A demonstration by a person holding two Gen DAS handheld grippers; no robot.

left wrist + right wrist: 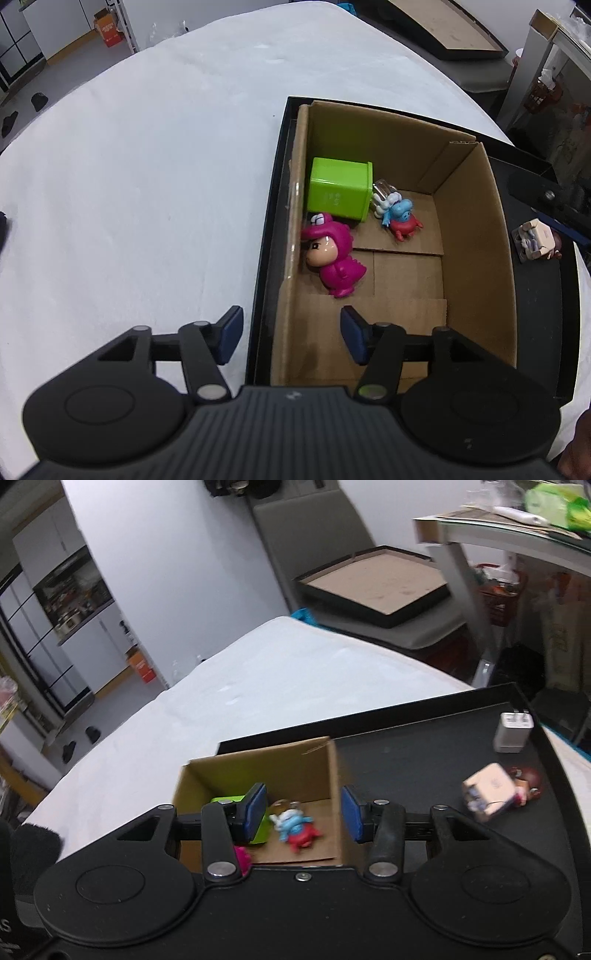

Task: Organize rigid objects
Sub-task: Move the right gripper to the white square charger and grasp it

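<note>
Left wrist view: the left hand-held gripper (pixel 291 332) hangs open and empty over the cardboard box's (pixel 476 236) near-left wall; pink figurine (pixel 334 258), green cube (pixel 340 188) and blue-red toy (pixel 400 218) crowd its far-left corner, leaving bare floor on the right.

Right wrist view: the right hand-held gripper (pixel 303 814), open and empty, straddles the box's right wall; a boxy figurine (pixel 491 794) and white charger (pixel 513 731) lie on the black tray (pixel 424 760).

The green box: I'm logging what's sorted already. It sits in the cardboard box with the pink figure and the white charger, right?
Not quite. The green box and pink figure are in the cardboard box, but the white charger stands outside it on the black tray, as the right wrist view shows.
</note>
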